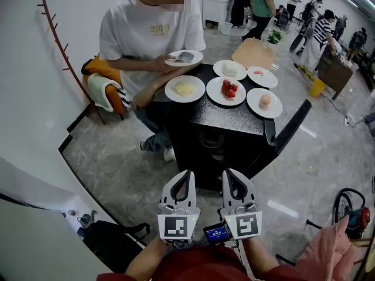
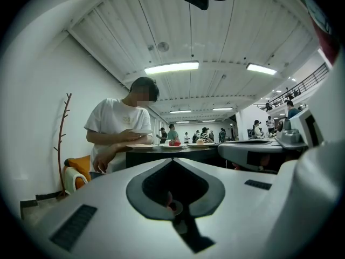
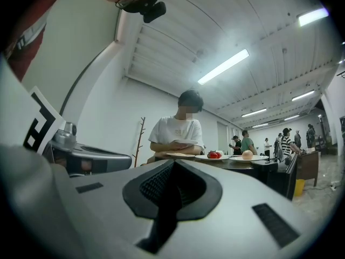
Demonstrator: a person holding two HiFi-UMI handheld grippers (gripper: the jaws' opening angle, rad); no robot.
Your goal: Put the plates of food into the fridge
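Sitting on top of the black fridge (image 1: 228,122), the plates (image 1: 217,98) of food look stiff, breakable and slick, and their loose food would likely slide if tilted, so a level pinch on the rim seems best. A seated person (image 1: 149,34) crowds the far side, holding another plate. What looks like the door (image 1: 290,127) stands open on the right. The left gripper (image 1: 186,177) and right gripper (image 1: 227,177) hover well short, fingers pressed together, empty.

Open floor (image 1: 123,168) leads to the fridge (image 1: 228,119). Its door (image 1: 290,127) juts out on the right, and a seated person (image 1: 149,34) crowds the left.
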